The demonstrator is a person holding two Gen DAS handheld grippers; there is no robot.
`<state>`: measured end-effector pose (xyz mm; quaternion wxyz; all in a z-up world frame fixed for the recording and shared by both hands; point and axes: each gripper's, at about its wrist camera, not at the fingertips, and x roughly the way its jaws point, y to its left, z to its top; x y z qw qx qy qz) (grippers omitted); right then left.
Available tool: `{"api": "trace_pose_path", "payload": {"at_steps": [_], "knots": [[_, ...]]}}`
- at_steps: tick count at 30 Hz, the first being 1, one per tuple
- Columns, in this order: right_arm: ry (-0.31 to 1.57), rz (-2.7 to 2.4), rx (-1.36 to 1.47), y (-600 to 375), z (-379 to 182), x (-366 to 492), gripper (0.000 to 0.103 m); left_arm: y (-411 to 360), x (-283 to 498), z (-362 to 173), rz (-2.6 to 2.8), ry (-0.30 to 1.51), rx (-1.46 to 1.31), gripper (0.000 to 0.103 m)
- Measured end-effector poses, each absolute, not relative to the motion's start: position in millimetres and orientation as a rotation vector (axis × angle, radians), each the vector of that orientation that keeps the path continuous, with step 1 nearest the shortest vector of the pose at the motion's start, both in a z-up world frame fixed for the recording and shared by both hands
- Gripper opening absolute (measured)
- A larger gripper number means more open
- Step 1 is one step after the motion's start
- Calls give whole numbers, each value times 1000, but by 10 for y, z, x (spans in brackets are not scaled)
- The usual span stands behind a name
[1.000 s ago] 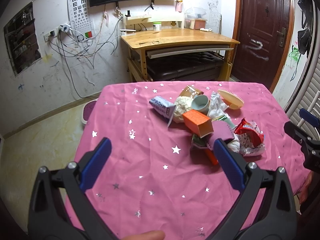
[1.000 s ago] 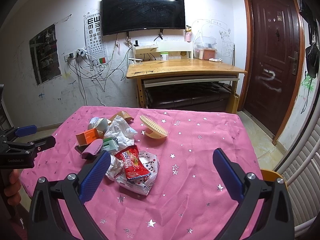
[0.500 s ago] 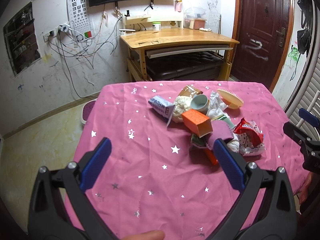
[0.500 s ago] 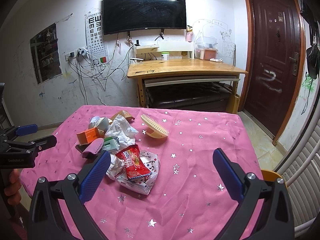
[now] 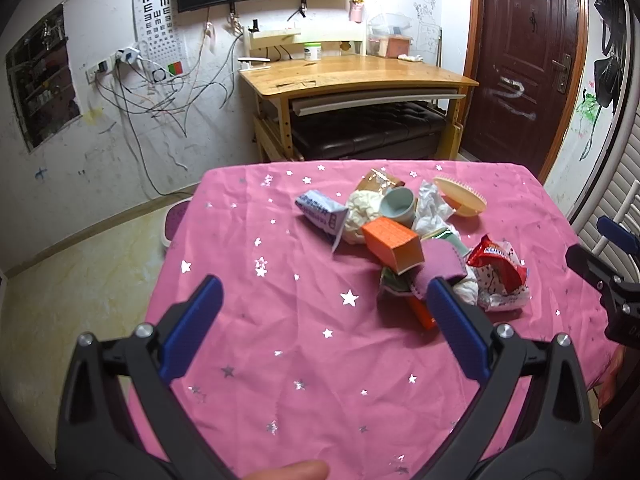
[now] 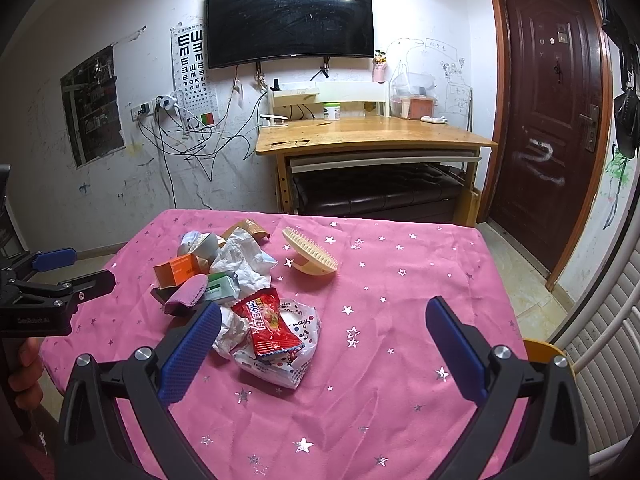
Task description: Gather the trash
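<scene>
A heap of trash lies on the pink starred tablecloth (image 5: 256, 320): an orange carton (image 5: 394, 243), a blue-white packet (image 5: 321, 212), a grey-green cup (image 5: 397, 205), crumpled white paper (image 6: 244, 258), a purple pouch (image 5: 439, 266) and a red snack wrapper (image 6: 270, 322) on a white printed bag (image 6: 286, 360). A cream comb-like brush (image 6: 310, 252) rests beside the heap. My left gripper (image 5: 322, 298) hovers open near the table's front, the heap just beyond its right finger. My right gripper (image 6: 322, 330) is open too, with the red wrapper by its left finger.
Behind the table stand a wooden desk (image 6: 372, 138) with a dark bench under it, a wall-mounted TV (image 6: 290, 22) and a brown door (image 6: 554, 120). Loose cables hang on the left wall. A yellow chair edge (image 6: 542, 354) shows at the table's right.
Both grippers have stayed open and almost still; the views shifted only slightly. The trash heap has not moved.
</scene>
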<state>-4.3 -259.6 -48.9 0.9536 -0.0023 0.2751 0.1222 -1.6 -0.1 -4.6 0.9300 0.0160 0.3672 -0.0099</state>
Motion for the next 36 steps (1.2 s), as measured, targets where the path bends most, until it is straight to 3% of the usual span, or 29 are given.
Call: {"api": "trace_pose_path", "payload": {"at_steps": [36], "knots": [[572,277,-14,-2576,-497,-29,96,-18,79,-149,-30,767,15,98]]}}
